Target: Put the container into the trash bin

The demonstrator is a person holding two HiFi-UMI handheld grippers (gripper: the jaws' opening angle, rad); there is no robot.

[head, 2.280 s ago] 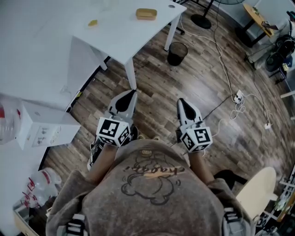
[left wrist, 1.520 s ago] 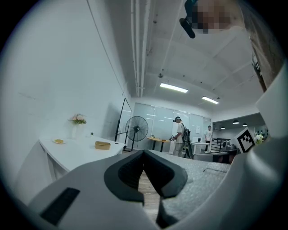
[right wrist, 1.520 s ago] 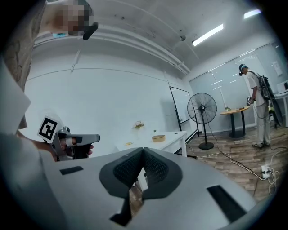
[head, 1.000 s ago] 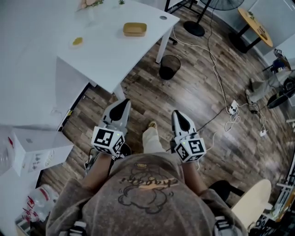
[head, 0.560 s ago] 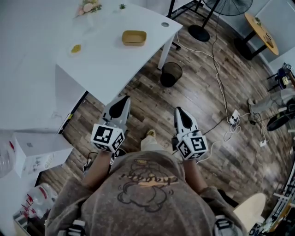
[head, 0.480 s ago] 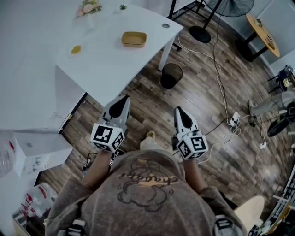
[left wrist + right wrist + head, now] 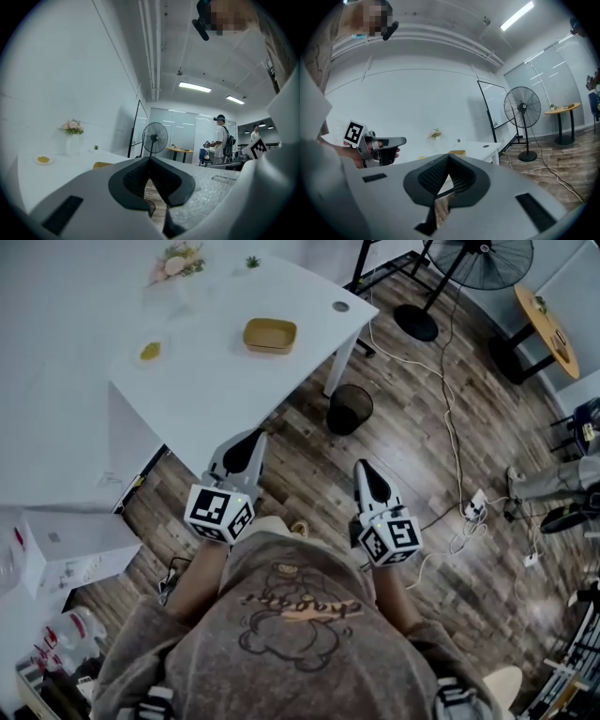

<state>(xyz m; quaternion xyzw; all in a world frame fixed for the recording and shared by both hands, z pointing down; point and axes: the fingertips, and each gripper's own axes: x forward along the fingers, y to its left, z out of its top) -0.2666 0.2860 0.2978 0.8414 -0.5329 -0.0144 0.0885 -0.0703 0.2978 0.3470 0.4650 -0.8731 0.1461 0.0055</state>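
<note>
The container is a shallow yellow tray lying on the white table near its far corner; its edge also shows in the left gripper view and the right gripper view. A black mesh trash bin stands on the wood floor beside the table leg. My left gripper is shut and empty, held level just short of the table's near edge. The right gripper is likewise shut and empty, over the floor a little short of the bin. In both gripper views the jaws meet with nothing between them.
A small dish of yellow stuff and a vase of flowers stand on the table. A pedestal fan, floor cables and a round side table lie beyond. White boxes sit at left. Another person stands far off.
I have walked forward: the table and the bin have drawn closer to both grippers. Both grippers stay shut and empty, side by side in front of my body.
</note>
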